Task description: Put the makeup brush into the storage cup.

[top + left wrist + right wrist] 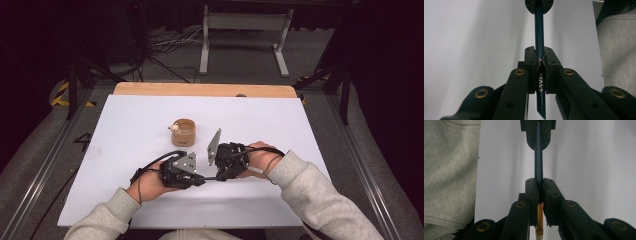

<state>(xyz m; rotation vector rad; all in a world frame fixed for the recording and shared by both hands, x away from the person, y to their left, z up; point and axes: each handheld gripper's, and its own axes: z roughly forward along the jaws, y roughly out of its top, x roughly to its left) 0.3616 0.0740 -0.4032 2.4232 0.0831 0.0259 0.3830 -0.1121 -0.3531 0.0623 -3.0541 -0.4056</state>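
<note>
Left gripper [540, 75] is clamped tight on one slim dark-blue pencil [539, 37]; the right gripper [539, 195] pinches its other end, level just above the white desk [125, 150]. Farther off stands one round wooden cup [183, 132].

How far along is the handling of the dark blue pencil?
Done: both grippers are clamped on the pencil, the left gripper near its pointed end and the right gripper near its eraser end. In hand: it is held between them above the table. Left: the wooden cup stands apart.
</note>
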